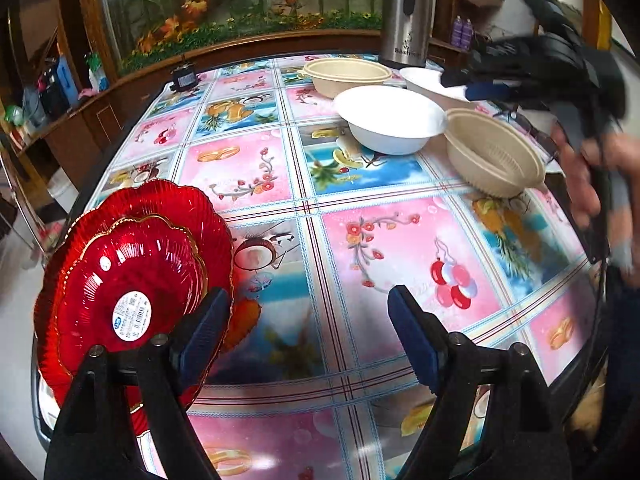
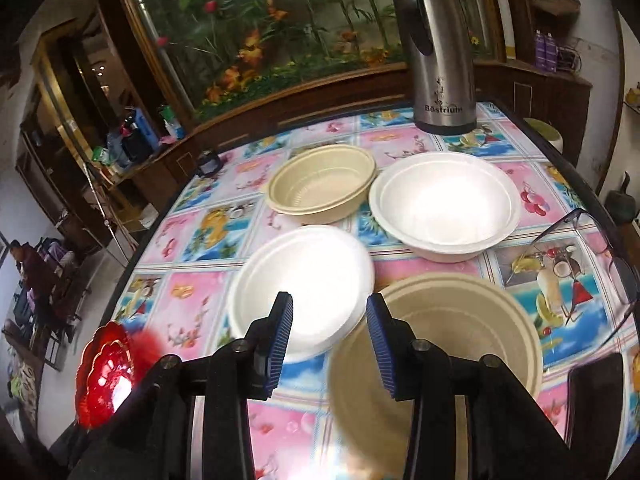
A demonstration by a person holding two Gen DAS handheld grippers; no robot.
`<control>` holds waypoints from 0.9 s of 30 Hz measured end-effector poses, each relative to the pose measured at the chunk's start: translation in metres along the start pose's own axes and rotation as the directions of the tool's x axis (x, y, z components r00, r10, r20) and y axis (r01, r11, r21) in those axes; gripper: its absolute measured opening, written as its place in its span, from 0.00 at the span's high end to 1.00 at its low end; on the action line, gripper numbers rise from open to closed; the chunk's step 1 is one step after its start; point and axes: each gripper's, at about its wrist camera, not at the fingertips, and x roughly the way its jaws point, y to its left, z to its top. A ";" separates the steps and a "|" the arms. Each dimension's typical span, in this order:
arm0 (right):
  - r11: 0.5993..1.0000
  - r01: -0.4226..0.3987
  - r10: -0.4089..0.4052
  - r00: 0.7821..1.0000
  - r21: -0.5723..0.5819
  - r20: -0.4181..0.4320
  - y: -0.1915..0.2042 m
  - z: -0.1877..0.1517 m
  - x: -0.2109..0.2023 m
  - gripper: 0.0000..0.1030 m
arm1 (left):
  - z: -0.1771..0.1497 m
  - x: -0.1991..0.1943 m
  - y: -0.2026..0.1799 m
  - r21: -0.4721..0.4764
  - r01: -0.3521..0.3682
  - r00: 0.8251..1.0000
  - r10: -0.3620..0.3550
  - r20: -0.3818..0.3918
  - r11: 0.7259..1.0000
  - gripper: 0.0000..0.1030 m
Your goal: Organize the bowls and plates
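Observation:
Two stacked red glass plates [image 1: 132, 280] sit at the table's near left corner, the smaller one on top with a white sticker. My left gripper [image 1: 308, 300] is open just right of them, over bare tablecloth. Further back stand two beige bowls [image 2: 322, 180] [image 2: 460, 320] and two white bowls [image 2: 444, 204] [image 2: 304, 280]. The near beige bowl [image 1: 494, 152] sits tilted. My right gripper [image 2: 329, 304] hovers over the gap between the near white and near beige bowls, jaws apart and gripping nothing. In the left wrist view the right gripper [image 1: 472, 86] is blurred.
A steel thermos [image 2: 440, 52] stands at the table's far edge, with a small dark object [image 2: 208, 162] at the far left. Glasses [image 2: 592, 232] and a dark phone [image 2: 596, 392] lie at the right edge. A fish tank sits behind. A person [image 2: 28, 268] sits far left.

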 end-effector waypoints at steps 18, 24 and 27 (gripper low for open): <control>0.987 -0.042 0.004 0.972 -0.157 -0.236 0.035 -0.015 0.060 0.90 | 0.002 -0.011 0.019 -0.043 0.007 1.000 -0.006 0.026 0.999 0.20; 0.971 -0.136 0.077 0.957 -0.198 -0.279 0.033 -0.081 0.004 0.89 | 0.002 -0.015 0.021 -0.061 0.061 0.998 -0.060 0.029 0.996 0.20; 0.970 -0.144 0.094 0.965 -0.196 -0.243 0.017 -0.105 -0.032 0.83 | 0.005 -0.014 0.011 -0.064 0.139 0.990 -0.139 0.014 0.988 0.21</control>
